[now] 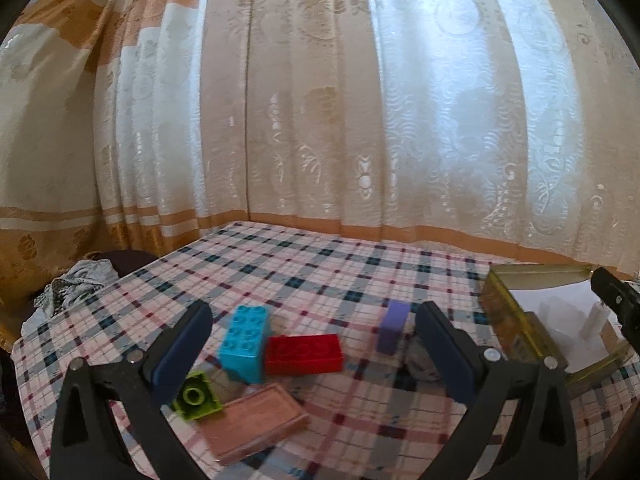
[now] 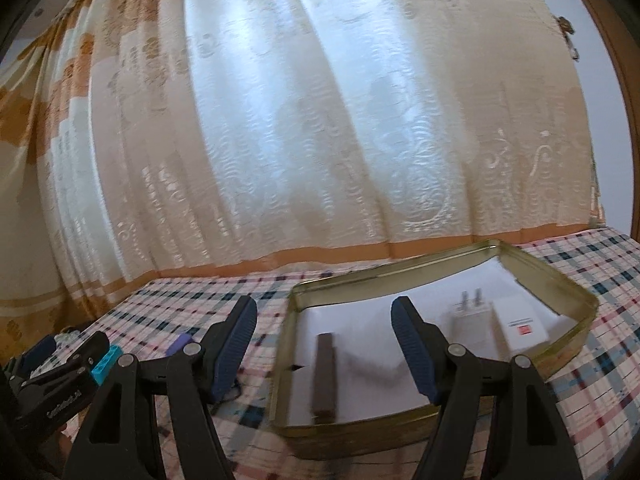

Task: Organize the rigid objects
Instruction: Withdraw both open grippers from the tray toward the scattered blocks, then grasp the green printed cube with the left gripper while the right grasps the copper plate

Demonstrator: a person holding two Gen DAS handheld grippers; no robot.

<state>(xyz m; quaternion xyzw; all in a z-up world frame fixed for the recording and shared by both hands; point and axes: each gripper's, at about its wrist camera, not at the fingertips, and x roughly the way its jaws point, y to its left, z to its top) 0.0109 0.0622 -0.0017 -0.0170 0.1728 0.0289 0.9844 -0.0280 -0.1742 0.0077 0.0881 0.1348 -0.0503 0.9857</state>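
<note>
the left gripper [image 1: 312, 344] is wide open and holds nothing. it hangs over a pile of toy blocks on the checked tablecloth [image 1: 328, 276]. between its two fingers sit a blue block [image 1: 243, 343] and a flat red block [image 1: 304, 354] — the two touch. a little green block [image 1: 197, 397] lies by the left finger, partly under it, and a flat pink block [image 1: 254, 422] lies just next to the green one. a purple block [image 1: 393, 326] stands up on its end near the right finger.

the right gripper [image 2: 324, 344] is wide open too, with nothing in it. it hangs over a shallow gold tin [image 2: 568, 284] lined with white paper. inside the tin lies a long dark brown block [image 2: 324, 376], blurry, right between the fingers. farther back in the tin are a white plug [image 2: 470, 314] and a white box with a red mark [image 2: 524, 326], side by side.

a cream and orange curtain [image 1: 320, 100] hangs behind the table.
</note>
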